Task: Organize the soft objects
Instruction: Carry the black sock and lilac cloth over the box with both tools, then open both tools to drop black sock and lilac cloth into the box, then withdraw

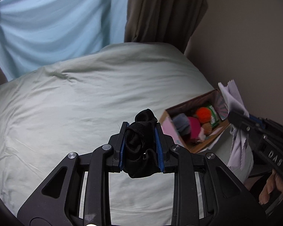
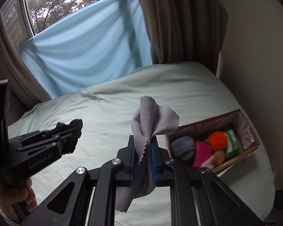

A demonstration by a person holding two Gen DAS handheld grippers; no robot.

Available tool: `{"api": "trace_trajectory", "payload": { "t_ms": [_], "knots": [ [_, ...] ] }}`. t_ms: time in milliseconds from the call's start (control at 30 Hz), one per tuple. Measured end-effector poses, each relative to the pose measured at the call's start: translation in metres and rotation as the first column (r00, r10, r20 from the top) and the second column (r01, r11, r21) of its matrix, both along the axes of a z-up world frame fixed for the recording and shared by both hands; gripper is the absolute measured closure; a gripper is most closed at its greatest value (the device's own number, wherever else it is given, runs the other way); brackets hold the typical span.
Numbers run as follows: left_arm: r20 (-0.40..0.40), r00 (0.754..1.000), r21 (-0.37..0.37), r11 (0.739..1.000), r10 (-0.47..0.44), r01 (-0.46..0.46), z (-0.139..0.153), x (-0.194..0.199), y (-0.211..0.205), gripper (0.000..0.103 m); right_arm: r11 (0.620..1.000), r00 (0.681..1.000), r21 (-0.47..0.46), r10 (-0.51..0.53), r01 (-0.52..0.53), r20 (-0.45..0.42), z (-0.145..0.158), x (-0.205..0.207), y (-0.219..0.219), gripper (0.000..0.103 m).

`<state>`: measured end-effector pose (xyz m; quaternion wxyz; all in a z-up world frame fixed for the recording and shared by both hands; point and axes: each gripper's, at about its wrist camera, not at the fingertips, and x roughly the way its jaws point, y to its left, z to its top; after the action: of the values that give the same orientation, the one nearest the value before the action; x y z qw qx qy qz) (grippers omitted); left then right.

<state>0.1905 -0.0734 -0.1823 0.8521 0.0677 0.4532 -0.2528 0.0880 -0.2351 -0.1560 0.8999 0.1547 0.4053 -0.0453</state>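
Observation:
My left gripper point(image 1: 141, 127) is shut on a bunched black sock point(image 1: 141, 141) and holds it above the pale green bed point(image 1: 75, 103). It also shows in the right wrist view point(image 2: 66, 130) at the left, with the black sock point(image 2: 73, 126) in it. My right gripper point(image 2: 143, 141) is shut on a grey cloth with zigzag edges point(image 2: 151, 120); in the left wrist view the right gripper point(image 1: 234, 116) holds the grey cloth point(image 1: 234, 98) beside the box. An open cardboard box point(image 2: 252, 146) on the bed's right side holds soft items: a grey roll, a pink piece, an orange pom-pom point(image 2: 218, 140).
A light blue sheet point(image 2: 81, 56) hangs over the window behind the bed. A brown curtain point(image 2: 179, 28) hangs at the back right. A beige wall point(image 2: 258, 66) runs close along the right of the bed and box.

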Motion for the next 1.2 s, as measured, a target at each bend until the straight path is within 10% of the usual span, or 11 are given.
{"api": "trace_trajectory", "payload": {
  "t_ms": [433,1000,1200],
  "knots": [
    [-0.065,0.994,-0.021,0.995,0.093,-0.094,-0.007,-0.038,-0.13,0.08,0.998,0.998,-0.021,0.056,-0.057,-0.032,0.011,-0.029,-0.148,0.09],
    [-0.234,0.969,0.07,0.995,0.082,-0.067,-0.1,0.002,-0.244,0.08,0.986,0.96,0.053,0.163,-0.155,-0.226,-0.095,0.04,-0.253,0.09],
    [-0.359,0.927,0.145,0.987,0.111,-0.062,-0.151,0.028,-0.265,0.08,0.982,0.929,0.126,0.177,-0.142,-0.326,-0.14,0.071,-0.263,0.09]
  ]
}}
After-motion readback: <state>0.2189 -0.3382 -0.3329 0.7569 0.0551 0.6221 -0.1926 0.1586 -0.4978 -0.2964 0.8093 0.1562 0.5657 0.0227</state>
